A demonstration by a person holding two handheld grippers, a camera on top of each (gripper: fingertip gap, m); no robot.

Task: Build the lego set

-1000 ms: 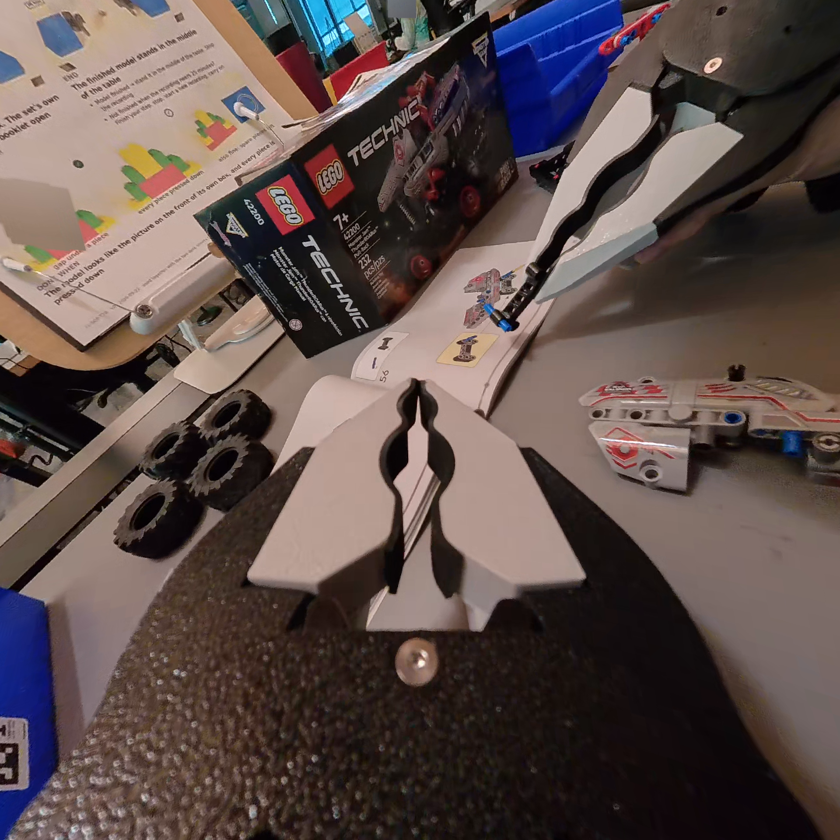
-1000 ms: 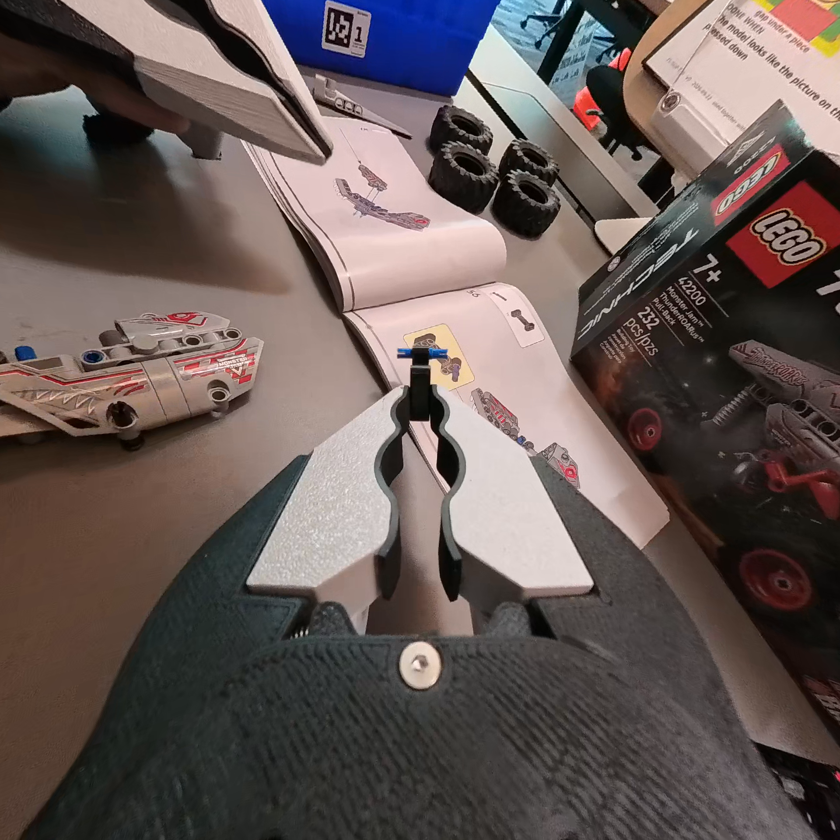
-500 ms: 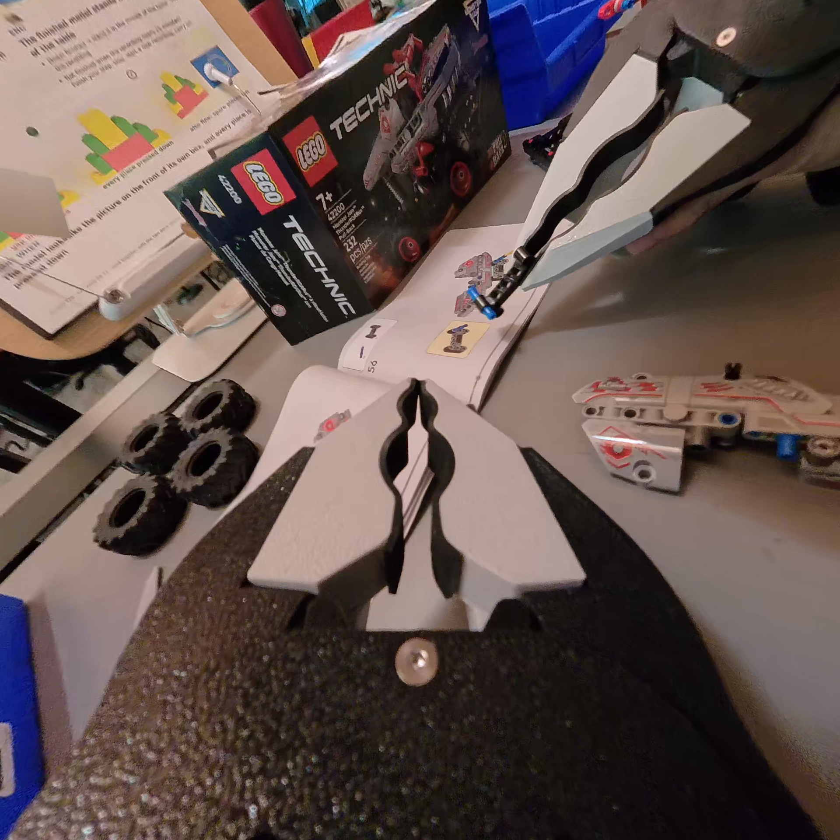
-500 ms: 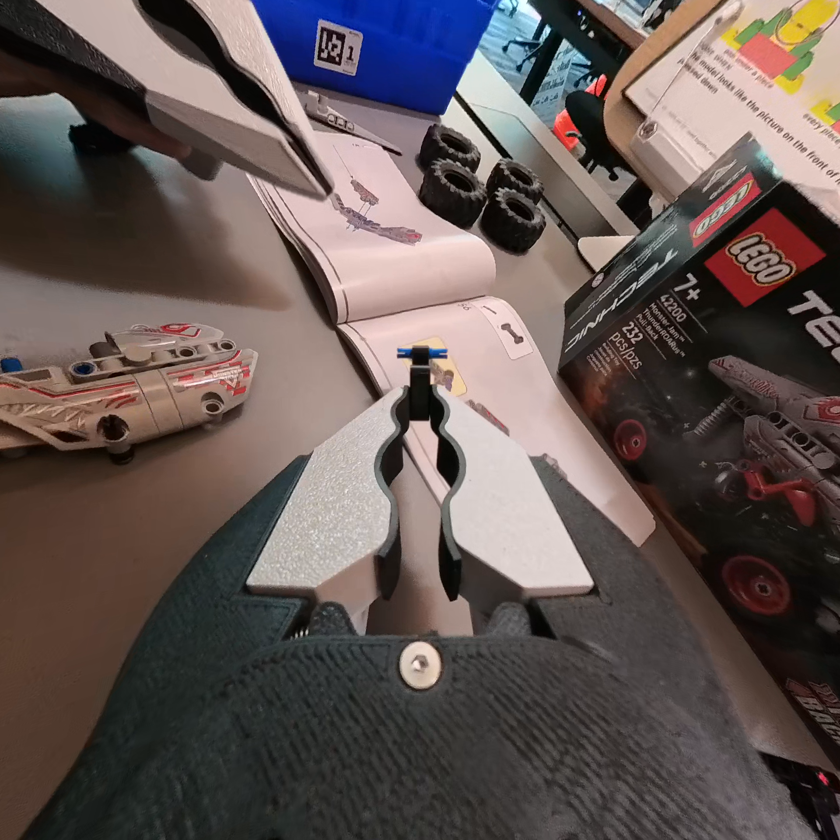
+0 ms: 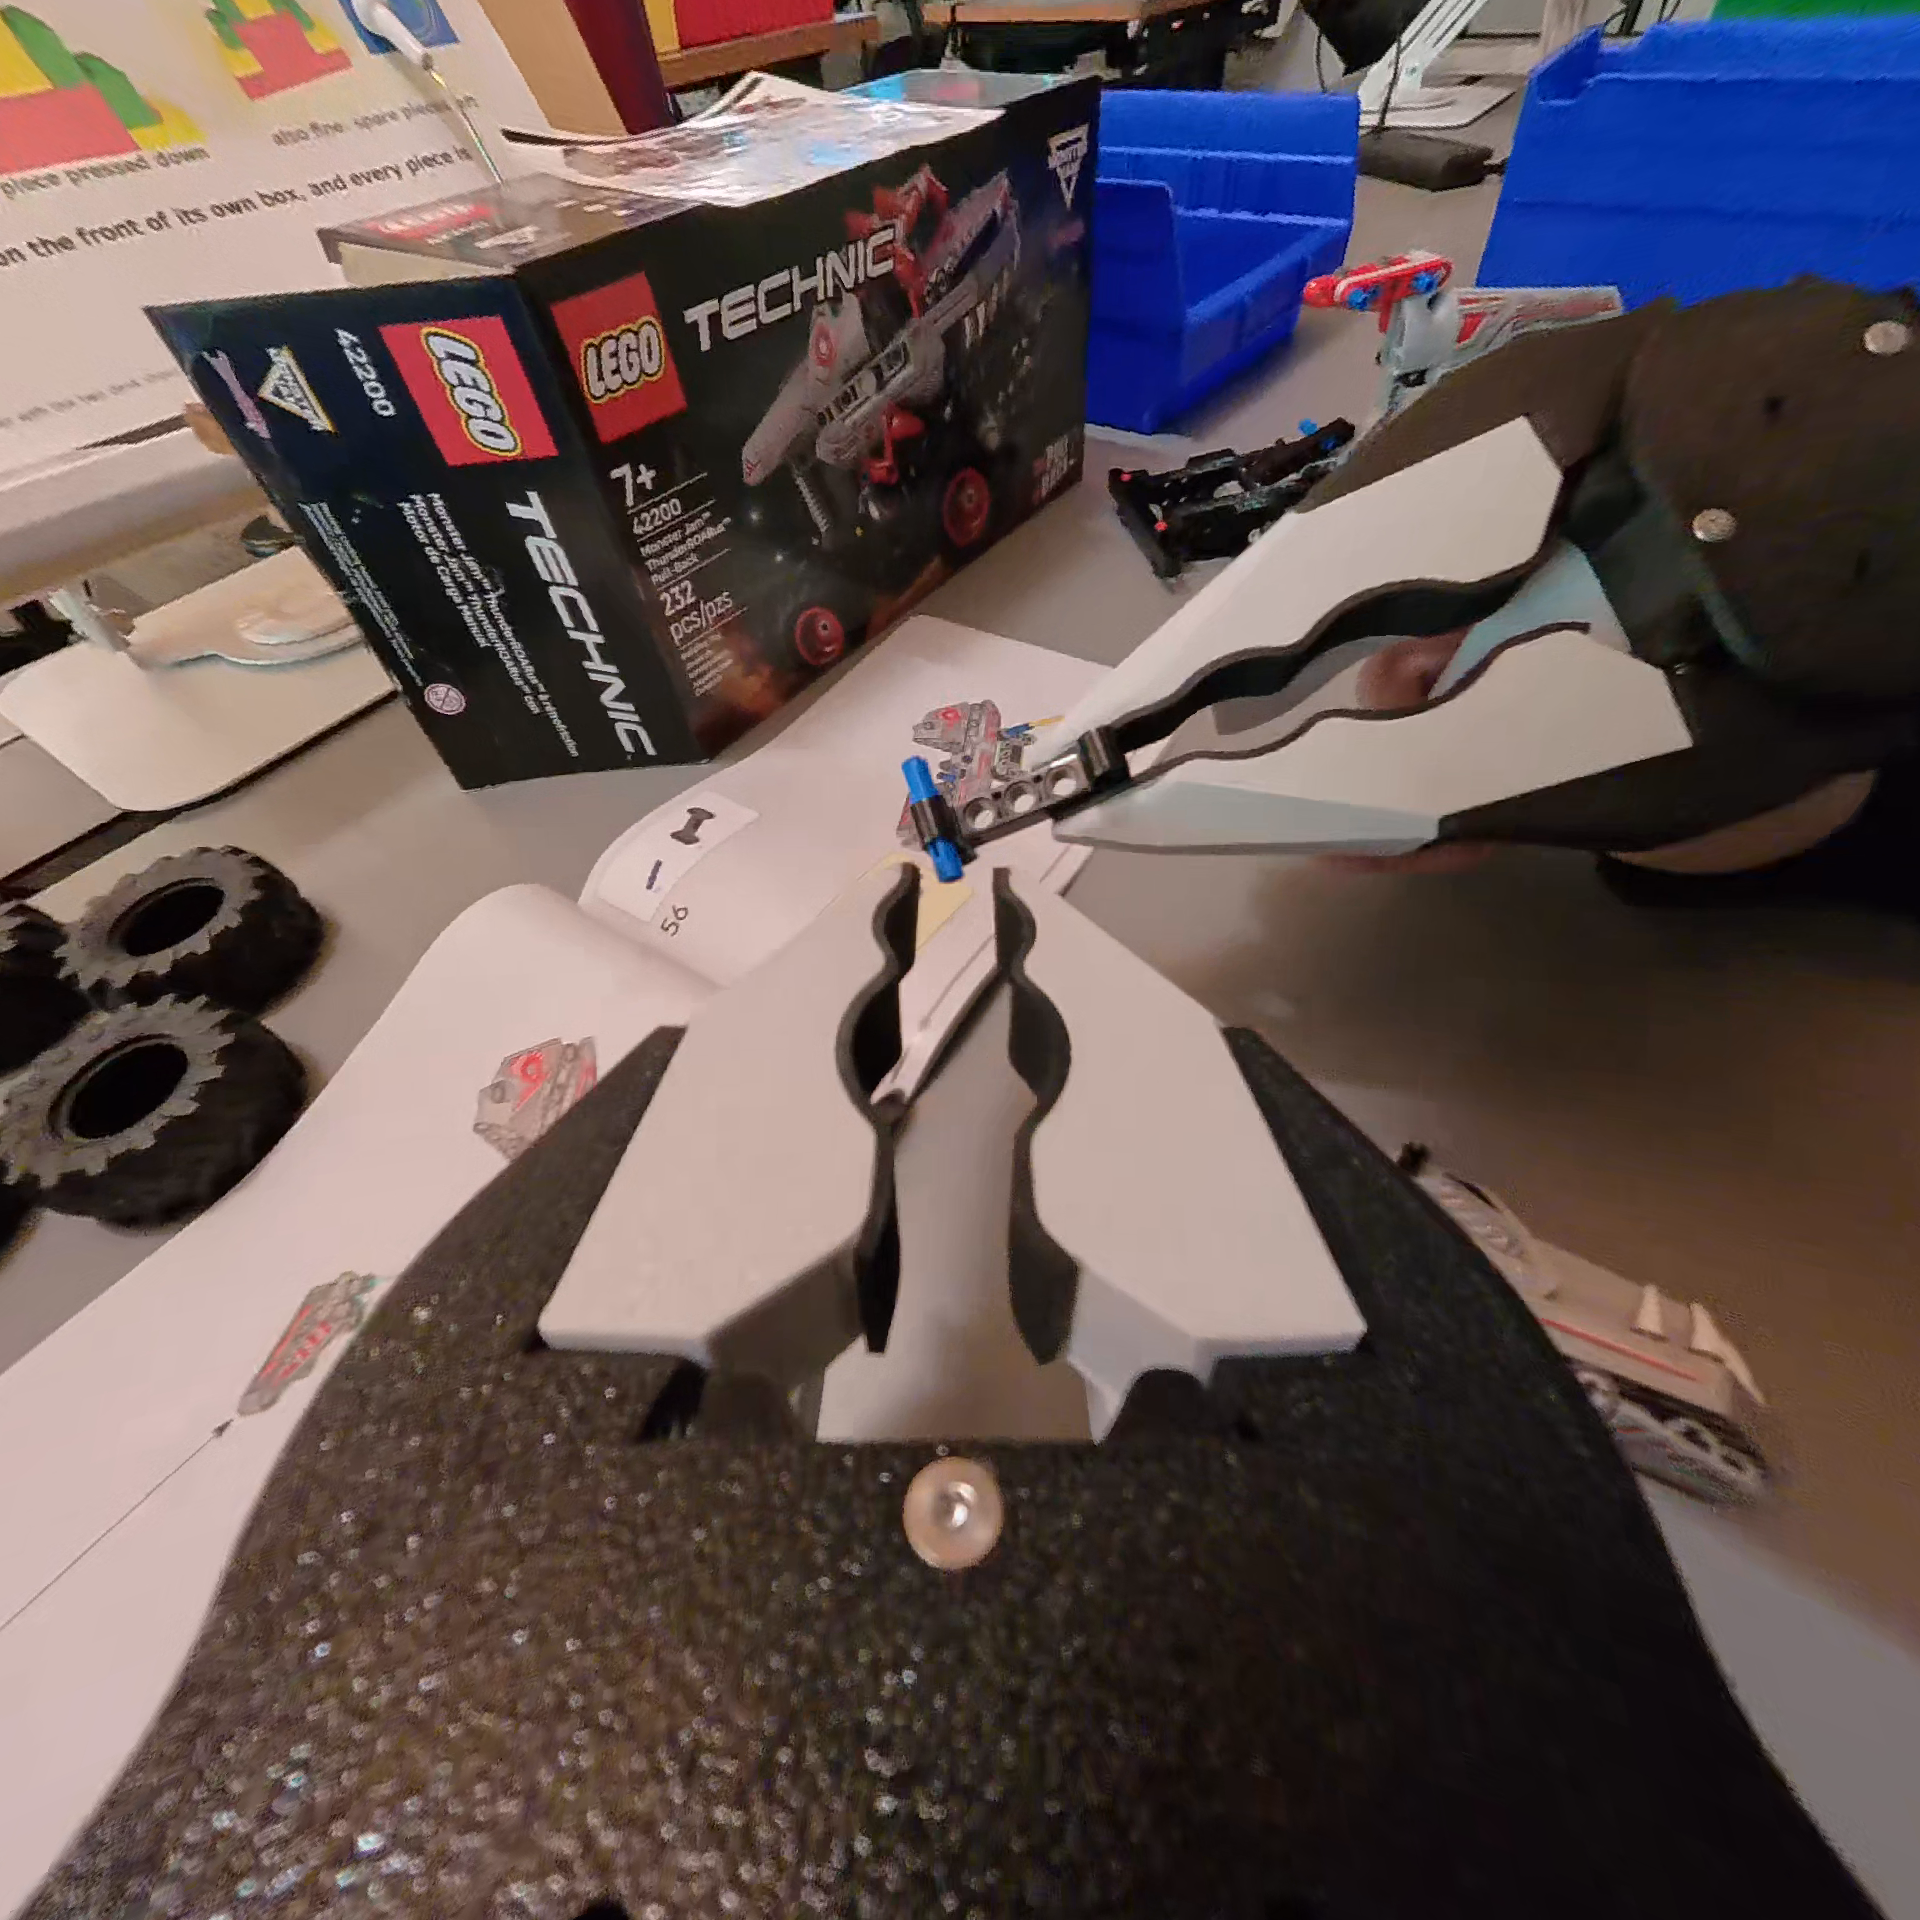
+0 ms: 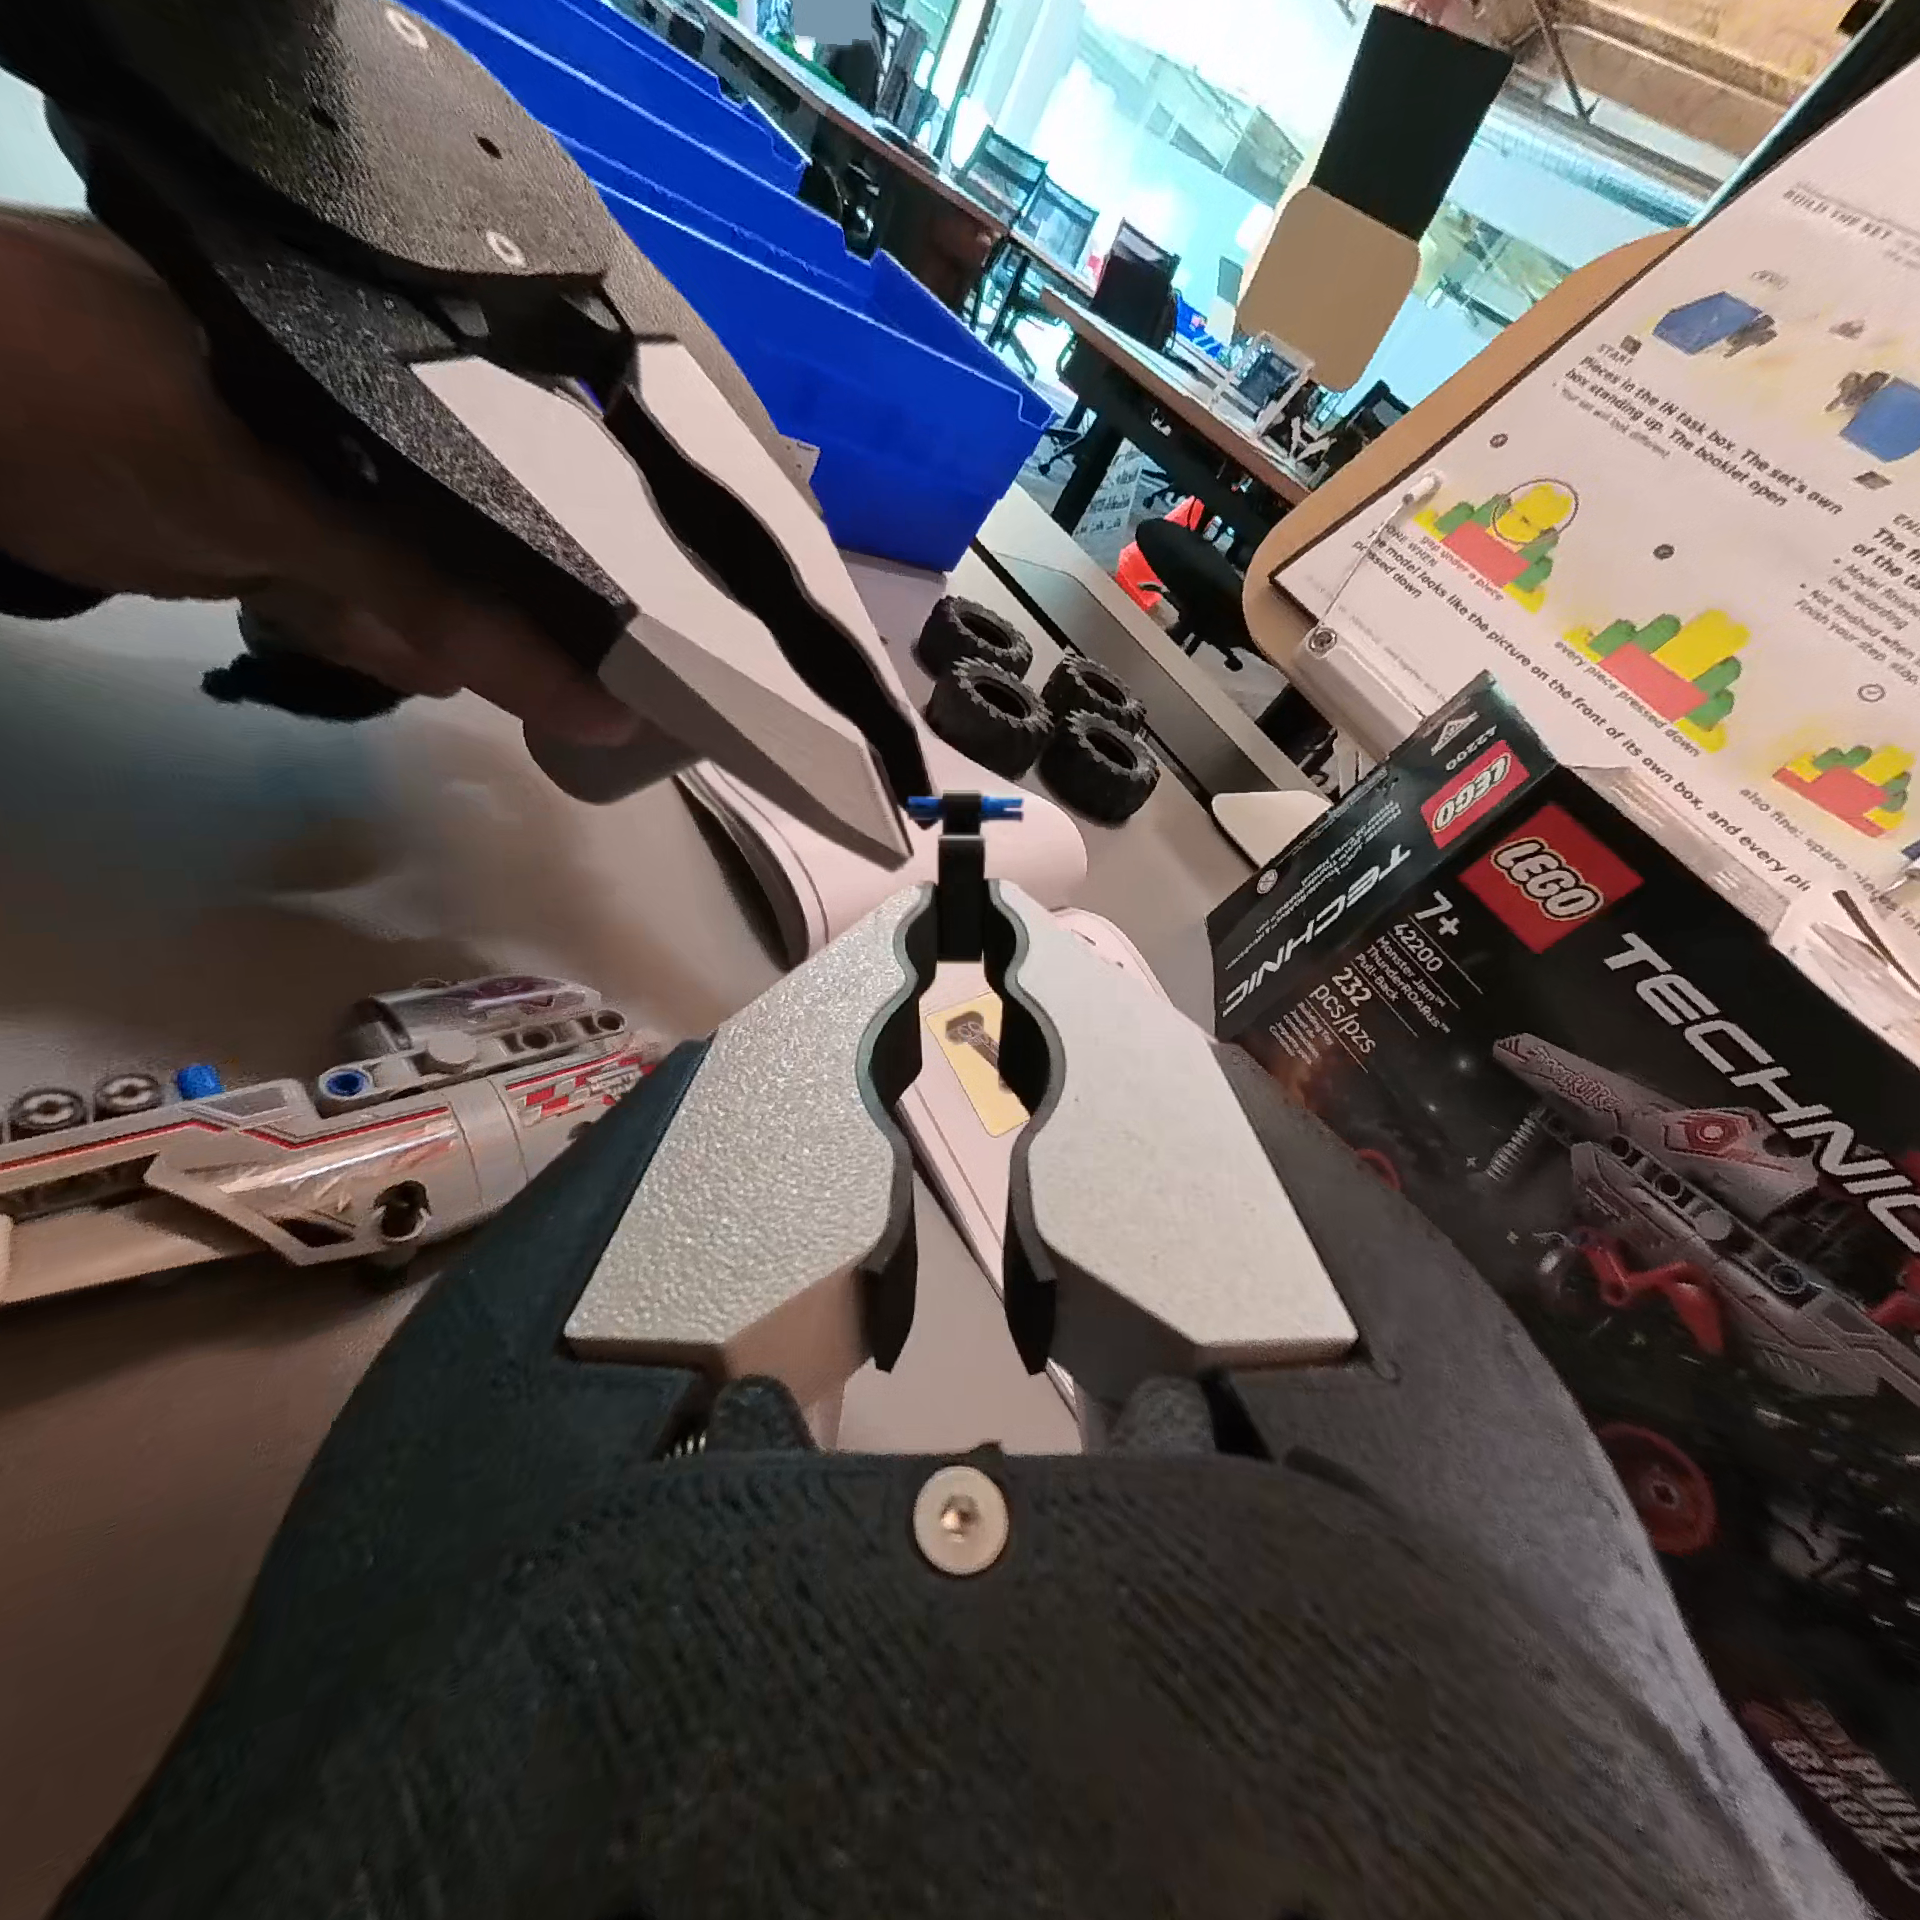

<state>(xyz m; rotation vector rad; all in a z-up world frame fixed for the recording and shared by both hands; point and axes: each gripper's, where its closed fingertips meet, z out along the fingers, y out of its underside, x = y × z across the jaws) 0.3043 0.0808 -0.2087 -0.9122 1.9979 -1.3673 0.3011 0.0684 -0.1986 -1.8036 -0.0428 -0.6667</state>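
Note:
My right gripper (image 6: 961, 920) is shut on a short black beam (image 6: 958, 883) that carries a blue pin (image 6: 966, 805) across its far end. It holds the beam in the air above the open instruction booklet (image 5: 727, 862). In the left wrist view the right gripper (image 5: 1070, 774) comes in from the right with the beam (image 5: 1023, 795) and pin (image 5: 930, 821). My left gripper (image 5: 954, 883) is open by a narrow gap and empty, its tips just short of the pin. In the right wrist view the left gripper (image 6: 904, 816) reaches down from the upper left and nearly touches the pin.
A grey and red body assembly (image 6: 312, 1143) lies on the table, also at lower right in the left wrist view (image 5: 1621, 1361). Black tyres (image 5: 135, 1101) sit left. The set's box (image 5: 665, 499), a black chassis (image 5: 1226, 499) and blue bins (image 5: 1216, 260) stand behind. The tips of both grippers are at nearly the same place.
My left gripper's fingers have parted from shut to a narrow gap. The two grippers have come together, so the beam's pin now sits right at the left gripper's tips.

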